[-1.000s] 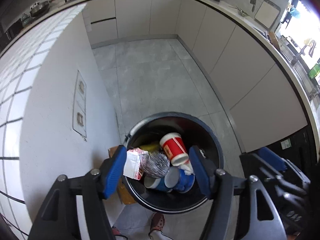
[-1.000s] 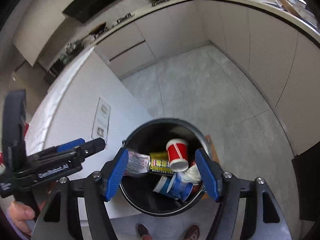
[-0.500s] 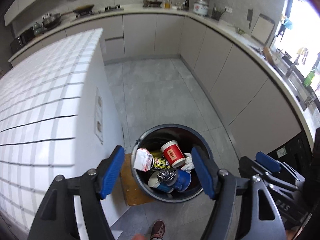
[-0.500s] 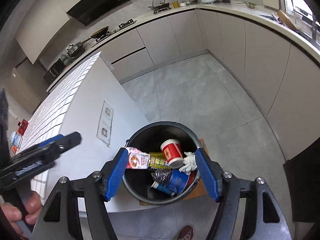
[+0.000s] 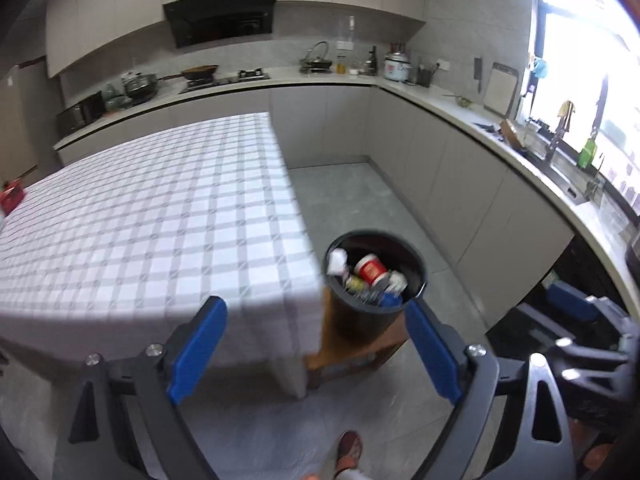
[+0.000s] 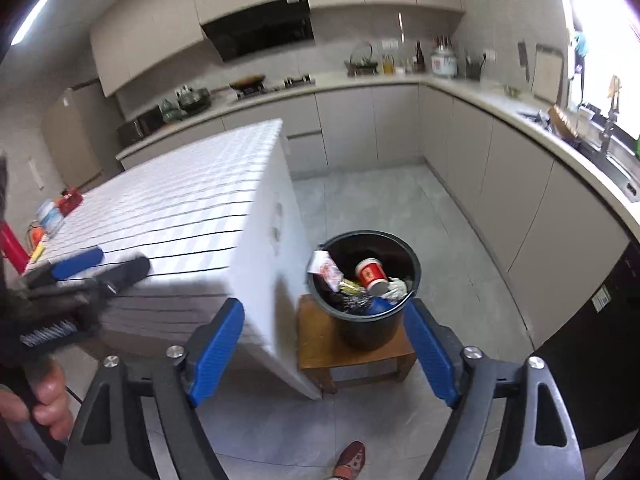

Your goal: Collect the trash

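Trash fills one black bin [image 5: 375,280], which in our left wrist view stands on one low wooden stool [image 5: 352,354] just beside the corner of the table with the checked cloth [image 5: 152,216]. Inside the bin we count one red paper cup [image 5: 370,269] lying on its side, one white crumpled wrapper [image 5: 337,261] at the left rim, one white wad [image 5: 396,280] to the right of the cup, and something blue [image 5: 390,300] at the near edge; the rest is too small for us to tell. Our left gripper [image 5: 316,346] is spread wide, its two blue pads [image 5: 198,344] far apart, holding nothing and touching nothing. Part of our right gripper [image 5: 572,312] shows at the right edge. One shoe [image 5: 348,450] shows on the floor below.

In our right wrist view we see the same single bin [image 6: 366,304] on the stool [image 6: 320,344], close against the white side of the table [image 6: 192,216]. Here we count one red cup [image 6: 370,274], one red-and-white wrapper [image 6: 325,266] leaning over the left rim, one yellow printed packet [image 6: 352,286], one white wad [image 6: 396,286], one crumpled foil piece [image 6: 356,302] and one blue piece [image 6: 380,305]. Our right gripper [image 6: 322,350] is also released, its blue pads [image 6: 216,350] wide apart and empty, well above the bin. Our left gripper [image 6: 100,266] shows at the left, over the tabletop, with our hand [image 6: 46,404] on its handle. A few small items [image 6: 60,204] sit at the far left end of the table.
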